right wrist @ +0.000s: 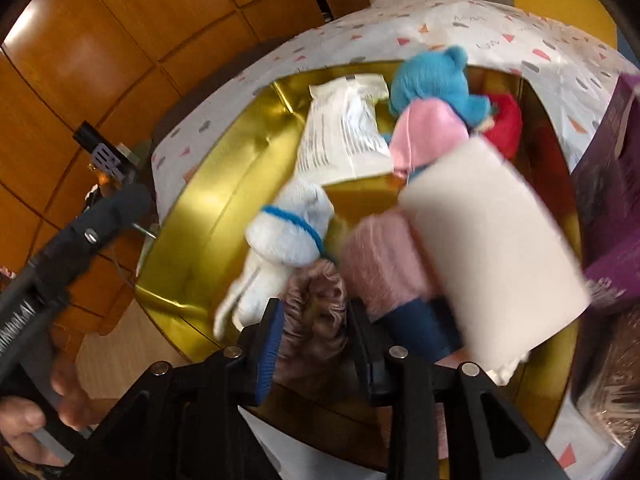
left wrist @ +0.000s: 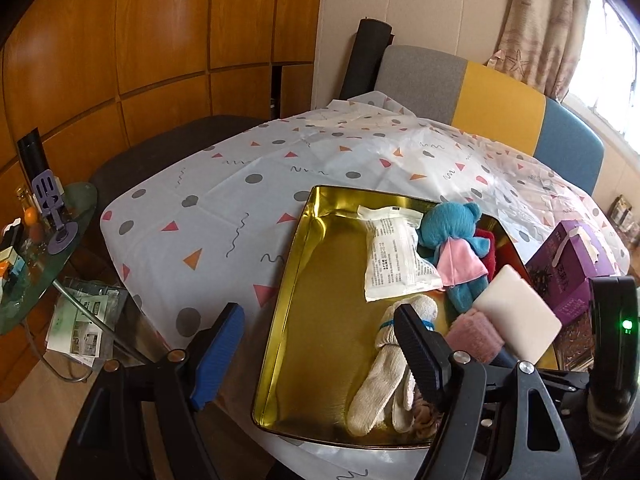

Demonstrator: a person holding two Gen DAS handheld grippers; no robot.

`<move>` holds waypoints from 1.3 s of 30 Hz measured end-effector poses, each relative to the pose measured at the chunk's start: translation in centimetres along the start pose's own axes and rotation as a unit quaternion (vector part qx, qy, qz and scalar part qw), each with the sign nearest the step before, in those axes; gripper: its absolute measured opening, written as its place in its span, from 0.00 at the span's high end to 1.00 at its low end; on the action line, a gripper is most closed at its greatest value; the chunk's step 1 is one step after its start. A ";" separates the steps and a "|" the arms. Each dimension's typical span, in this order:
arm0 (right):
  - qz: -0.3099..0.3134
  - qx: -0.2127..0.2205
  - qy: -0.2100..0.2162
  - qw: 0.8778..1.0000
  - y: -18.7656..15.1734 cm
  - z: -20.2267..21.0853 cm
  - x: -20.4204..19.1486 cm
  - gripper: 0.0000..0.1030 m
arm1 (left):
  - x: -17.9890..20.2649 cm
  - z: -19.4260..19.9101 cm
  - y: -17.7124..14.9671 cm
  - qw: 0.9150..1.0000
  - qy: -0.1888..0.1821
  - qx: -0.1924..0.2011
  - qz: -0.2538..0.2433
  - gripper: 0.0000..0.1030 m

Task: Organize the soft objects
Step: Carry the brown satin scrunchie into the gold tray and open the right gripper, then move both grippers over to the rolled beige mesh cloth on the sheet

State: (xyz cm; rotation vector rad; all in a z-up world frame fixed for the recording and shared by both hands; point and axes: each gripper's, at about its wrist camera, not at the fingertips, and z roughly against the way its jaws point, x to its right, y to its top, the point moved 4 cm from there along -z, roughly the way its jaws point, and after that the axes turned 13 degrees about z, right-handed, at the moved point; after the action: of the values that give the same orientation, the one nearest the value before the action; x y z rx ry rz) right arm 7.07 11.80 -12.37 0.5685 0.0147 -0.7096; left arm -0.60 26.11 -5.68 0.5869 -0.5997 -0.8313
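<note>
A gold tin tray point(left wrist: 304, 280) on the patterned tablecloth holds a white packet point(left wrist: 394, 260), a blue teddy in a pink dress point(left wrist: 452, 240), a red soft item point(left wrist: 486, 240), cream gloves point(left wrist: 384, 372), a pink fuzzy cloth point(left wrist: 476, 338) and a white sponge block point(left wrist: 516, 314). My left gripper point(left wrist: 320, 344) is open and empty over the tray's near left edge. My right gripper point(right wrist: 314, 344) is closed on a mauve scrunchie point(right wrist: 314, 312) above the tray's point(right wrist: 208, 208) near end, beside the gloves point(right wrist: 280, 248) and pink cloth point(right wrist: 384, 264).
A purple box point(left wrist: 568, 268) stands right of the tray. A grey, yellow and blue chair point(left wrist: 480, 92) is behind the table. A glass side table point(left wrist: 44, 248) with clutter stands at the left. The tablecloth point(left wrist: 224, 208) stretches left and behind the tray.
</note>
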 end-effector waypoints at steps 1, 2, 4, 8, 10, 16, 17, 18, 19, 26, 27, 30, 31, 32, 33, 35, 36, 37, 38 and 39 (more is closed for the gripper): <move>0.004 -0.001 -0.005 1.000 -0.2 0.0 0.0 0.67 | 0.0 0.0 -0.1 1.000 -0.002 -0.001 0.000 0.25; 0.007 0.000 -0.008 1.000 -0.4 0.0 -0.1 0.67 | 0.1 0.0 -0.1 1.000 -0.003 -0.002 -0.001 0.25; 0.008 0.005 -0.007 1.000 -0.4 0.2 -0.2 0.66 | 0.2 -0.1 -0.2 1.000 -0.003 -0.002 -0.004 0.25; -0.008 0.031 0.002 0.999 -0.5 1.3 0.2 0.62 | 0.2 0.1 -0.2 1.000 -0.006 -0.001 -0.002 0.25; -0.015 0.043 0.002 0.999 -0.5 1.9 0.3 0.61 | 0.2 0.1 -0.2 1.000 -0.006 0.000 -0.001 0.25; -0.026 0.080 -0.014 0.996 -0.8 4.7 0.9 0.54 | 0.9 0.4 -0.4 1.000 -0.012 0.001 -0.013 0.25; -0.028 0.086 -0.016 0.996 -0.9 5.3 1.0 0.54 | 1.0 0.5 -0.5 1.000 -0.014 0.002 -0.016 0.25; -0.027 0.092 -0.019 0.995 -1.0 6.0 1.1 0.54 | 1.2 0.7 -0.5 1.000 -0.015 0.004 -0.019 0.25; -0.026 0.098 -0.025 0.995 -1.1 6.6 1.0 0.54 | 1.4 0.8 -0.5 1.000 -0.015 0.007 -0.023 0.25; -0.019 0.134 -0.074 0.988 -2.1 11.0 2.4 0.54 | 2.5 1.6 -0.9 0.999 -0.020 0.014 -0.047 0.25; -0.021 0.137 -0.081 0.987 -2.3 11.6 2.7 0.54 | 2.6 1.7 -0.9 0.998 -0.021 0.015 -0.050 0.25; -0.033 0.148 -0.099 0.983 -3.3 13.5 4.1 0.54 | 3.0 1.8 -1.0 0.998 -0.023 0.016 -0.056 0.25; -0.038 0.153 -0.105 0.982 -3.6 14.1 4.7 0.55 | 3.1 1.9 -1.0 0.998 -0.024 0.017 -0.057 0.25; -0.044 0.157 -0.112 0.980 -4.0 14.8 5.3 0.55 | 3.2 2.0 -1.1 0.998 -0.025 0.018 -0.060 0.25; -0.050 0.161 -0.118 0.979 -4.2 15.4 5.9 0.55 | 3.4 2.0 -1.2 0.998 -0.024 0.018 -0.063 0.24; -0.063 0.170 -0.134 0.974 -5.0 17.1 7.4 0.55 | 3.7 2.1 -1.3 0.997 -0.025 0.017 -0.068 0.24; -0.069 0.174 -0.142 0.972 -5.4 17.8 8.2 0.55 | 3.8 2.1 -1.4 0.997 -0.027 0.017 -0.069 0.24; -0.075 0.177 -0.151 0.970 -5.8 18.6 8.9 0.55 | 4.0 2.2 -1.5 0.997 -0.027 0.016 -0.072 0.24; -0.082 0.179 -0.164 0.967 -6.3 19.5 9.9 0.55 | 4.1 2.2 -1.5 0.997 -0.027 0.017 -0.074 0.24; -0.090 0.182 -0.173 0.964 -6.8 20.2 10.7 0.55 | 4.3 2.3 -1.6 0.997 -0.027 0.017 -0.077 0.24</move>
State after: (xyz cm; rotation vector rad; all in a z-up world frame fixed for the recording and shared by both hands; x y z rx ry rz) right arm 7.50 -9.00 -0.65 0.7936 -0.4015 -0.9910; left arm -0.66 21.22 -4.11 0.6493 -0.6249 -0.9859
